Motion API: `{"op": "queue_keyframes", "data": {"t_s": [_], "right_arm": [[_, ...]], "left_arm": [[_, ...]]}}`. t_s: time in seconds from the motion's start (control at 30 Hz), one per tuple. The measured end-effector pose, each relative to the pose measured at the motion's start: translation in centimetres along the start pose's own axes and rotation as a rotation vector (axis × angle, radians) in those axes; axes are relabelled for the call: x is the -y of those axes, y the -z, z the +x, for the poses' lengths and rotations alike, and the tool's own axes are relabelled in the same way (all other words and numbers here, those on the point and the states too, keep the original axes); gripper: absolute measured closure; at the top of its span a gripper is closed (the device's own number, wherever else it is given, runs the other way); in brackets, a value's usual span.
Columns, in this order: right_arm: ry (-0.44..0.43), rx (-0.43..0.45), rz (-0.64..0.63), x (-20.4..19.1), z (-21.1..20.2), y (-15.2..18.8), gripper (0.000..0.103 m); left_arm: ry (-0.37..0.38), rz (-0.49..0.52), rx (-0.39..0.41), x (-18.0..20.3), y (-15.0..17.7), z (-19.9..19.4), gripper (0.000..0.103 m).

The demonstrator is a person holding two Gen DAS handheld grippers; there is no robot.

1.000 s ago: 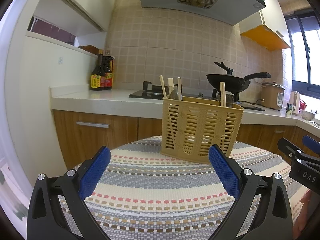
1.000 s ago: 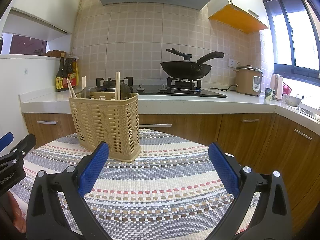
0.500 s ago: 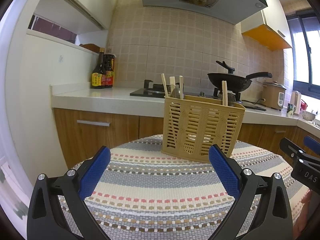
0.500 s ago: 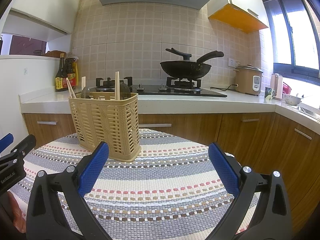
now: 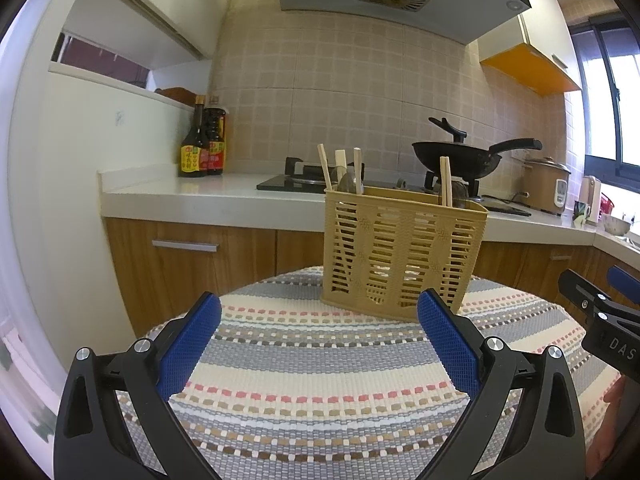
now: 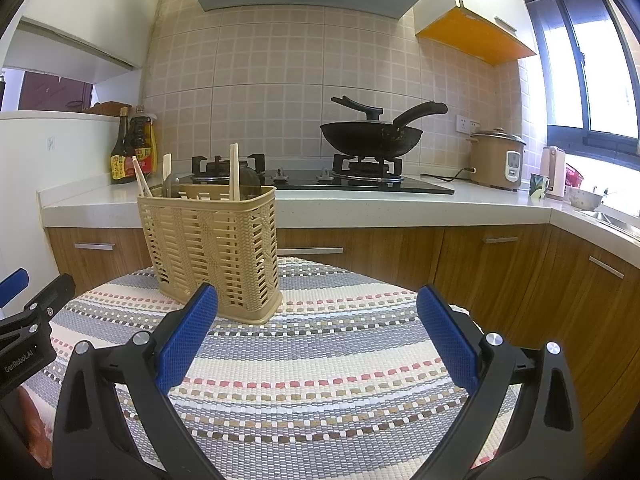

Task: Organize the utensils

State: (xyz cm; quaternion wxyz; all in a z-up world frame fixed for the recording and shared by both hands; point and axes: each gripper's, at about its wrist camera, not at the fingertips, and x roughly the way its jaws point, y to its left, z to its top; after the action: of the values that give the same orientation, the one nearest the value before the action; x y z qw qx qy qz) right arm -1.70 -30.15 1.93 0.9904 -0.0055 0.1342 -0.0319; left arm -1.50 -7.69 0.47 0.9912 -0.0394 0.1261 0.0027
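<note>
A tan slatted utensil basket (image 5: 402, 248) stands upright at the far side of a round table with a striped woven cloth (image 5: 320, 380). Wooden chopsticks (image 5: 445, 182) and spoon handles stick up from it. It also shows in the right wrist view (image 6: 212, 252), with chopsticks (image 6: 234, 172) in it. My left gripper (image 5: 320, 334) is open and empty, low over the cloth in front of the basket. My right gripper (image 6: 318, 332) is open and empty, to the right of the basket.
Behind the table runs a white counter (image 6: 360, 204) with wooden cabinets, a gas hob with a black wok (image 6: 372, 134), sauce bottles (image 5: 202, 144) and a rice cooker (image 6: 496, 158). The other gripper shows at each view's edge (image 5: 604, 316).
The left view has drawn back and tilted slightly; the basket sits a little higher and smaller in it. The right gripper has barely moved. Both stay open.
</note>
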Motion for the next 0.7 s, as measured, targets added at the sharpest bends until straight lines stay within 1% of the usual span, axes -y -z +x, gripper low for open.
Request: {"op": "queue_keyframes", "data": {"t_s": [0.27,0.7], "right_arm": [[0.000,0.000,0.000,0.04,0.03,0.01,0.008],[0.001,-0.002,0.001,0.00,0.01,0.01,0.008]], "left_arm": [[0.003,0.016,0.008,0.43,0.07,-0.16,0.008],[-0.004,0.014,0.015,0.51,0.04,-0.40,0.008]]}}
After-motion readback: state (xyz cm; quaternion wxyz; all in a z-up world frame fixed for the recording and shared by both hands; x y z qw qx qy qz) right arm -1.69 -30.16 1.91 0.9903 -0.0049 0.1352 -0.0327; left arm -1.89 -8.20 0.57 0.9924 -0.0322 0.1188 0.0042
